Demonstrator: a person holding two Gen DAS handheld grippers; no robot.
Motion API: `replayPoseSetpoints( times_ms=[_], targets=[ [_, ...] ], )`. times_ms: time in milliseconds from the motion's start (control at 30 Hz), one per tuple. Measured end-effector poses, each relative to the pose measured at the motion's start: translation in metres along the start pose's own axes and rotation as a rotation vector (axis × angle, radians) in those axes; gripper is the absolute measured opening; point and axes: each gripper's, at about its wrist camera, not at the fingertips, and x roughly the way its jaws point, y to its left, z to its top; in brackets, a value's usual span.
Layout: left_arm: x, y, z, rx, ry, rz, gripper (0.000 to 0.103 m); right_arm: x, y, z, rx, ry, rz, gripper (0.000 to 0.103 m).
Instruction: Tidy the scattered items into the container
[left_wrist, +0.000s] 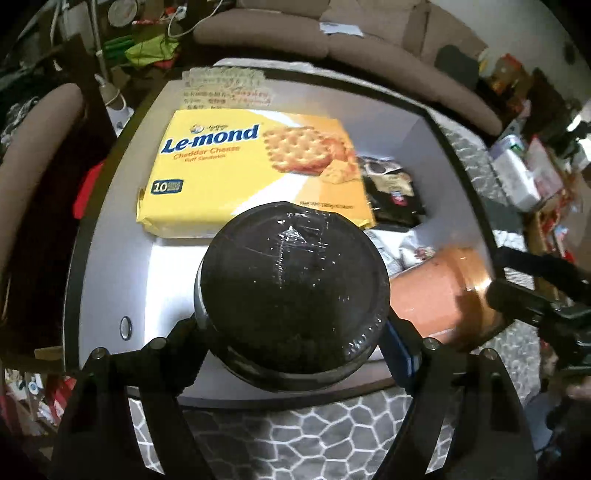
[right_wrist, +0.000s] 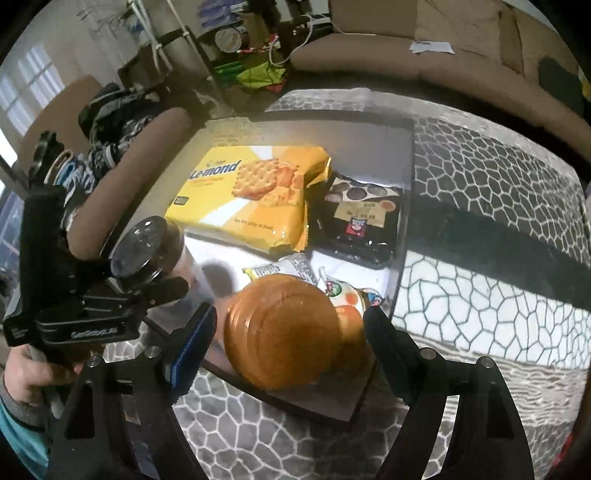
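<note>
My left gripper (left_wrist: 291, 325) is shut on a black-lidded jar (left_wrist: 291, 291) and holds it over the near left part of the open box (left_wrist: 110, 236). The jar also shows in the right wrist view (right_wrist: 147, 247). An orange-lidded jar (right_wrist: 284, 328) sits between the fingers of my right gripper (right_wrist: 288, 332) over the box's near right corner; the jaws stand wide, the right finger slightly apart from it. That jar shows blurred in the left wrist view (left_wrist: 450, 295). A yellow Le-mond cracker pack (left_wrist: 251, 166) and a black snack pack (right_wrist: 362, 218) lie in the box.
Small sachets (right_wrist: 295, 266) lie in the box under the orange jar. The box sits on a grey honeycomb-patterned cloth (right_wrist: 498, 206). A brown sofa (left_wrist: 369, 40) runs behind, with clutter at both sides.
</note>
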Motion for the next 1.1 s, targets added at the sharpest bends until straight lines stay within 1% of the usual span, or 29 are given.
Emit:
replayPoseSetpoints(
  times_ms=[67,133,233,267,333,367,433,533,633,667,733,767,833,867,900,967,1000,1033,1067,1100],
  targets=[
    [-0.008,0.009,0.002,-0.036,-0.016,-0.027,0.077,-0.001,-0.001,-0.001,0.003,-0.001,0.011,0.083],
    [-0.018,0.028,0.004,-0.102,-0.044,-0.083,0.078,-0.002,0.002,-0.001,-0.01,-0.006,0.01,0.083],
    [-0.025,0.041,0.01,-0.142,-0.074,-0.135,0.081,0.002,0.007,0.0,-0.018,0.0,0.023,0.083],
    [-0.023,0.043,0.015,-0.145,-0.073,-0.148,0.082,0.007,0.012,0.001,-0.033,0.014,0.016,0.083],
    [-0.015,0.039,0.023,-0.136,-0.037,-0.157,0.082,0.014,0.017,0.0,-0.051,0.034,-0.01,0.083],
    [-0.007,0.03,0.029,-0.122,-0.013,-0.151,0.083,0.016,0.019,-0.001,-0.049,0.038,-0.009,0.083],
    [0.003,0.015,0.034,-0.091,0.009,-0.157,0.082,0.017,0.019,-0.005,-0.041,0.039,0.014,0.083],
    [0.012,-0.019,0.042,-0.073,0.026,-0.225,0.083,0.014,0.017,-0.011,-0.048,0.042,0.006,0.083],
    [0.011,-0.038,0.049,-0.053,0.015,-0.219,0.087,0.008,0.013,-0.015,-0.066,0.042,-0.018,0.082],
    [0.01,-0.04,0.05,-0.05,0.015,-0.219,0.087,0.006,0.012,-0.015,-0.067,0.045,-0.009,0.082],
    [0.001,-0.035,0.052,-0.045,-0.008,-0.205,0.087,0.004,0.012,-0.014,-0.075,0.049,-0.008,0.083],
    [-0.007,-0.029,0.051,-0.048,-0.023,-0.202,0.087,0.004,0.014,-0.013,-0.086,0.047,-0.012,0.083],
    [-0.023,-0.013,0.047,-0.062,-0.047,-0.194,0.088,0.001,0.018,-0.01,-0.087,0.022,0.018,0.083],
    [-0.03,-0.004,0.045,-0.067,-0.059,-0.187,0.088,0.002,0.019,-0.009,-0.085,0.024,0.02,0.083],
    [-0.036,0.005,0.042,-0.072,-0.061,-0.179,0.088,0.003,0.021,-0.008,-0.078,0.023,0.003,0.083],
    [-0.039,0.018,0.038,-0.078,-0.056,-0.154,0.088,0.001,0.026,-0.005,-0.078,-0.013,0.007,0.082],
    [-0.039,0.025,0.036,-0.084,-0.055,-0.144,0.088,-0.004,0.03,-0.002,-0.079,-0.055,0.029,0.082],
    [-0.038,0.03,0.035,-0.092,-0.052,-0.14,0.088,-0.006,0.033,0.002,-0.083,-0.079,0.055,0.082],
    [-0.036,0.035,0.034,-0.107,-0.047,-0.13,0.088,-0.005,0.04,0.01,-0.105,-0.085,0.081,0.082],
    [-0.033,0.042,0.033,-0.128,-0.041,-0.116,0.088,0.0,0.046,0.017,-0.123,-0.079,0.068,0.082]
  ],
)
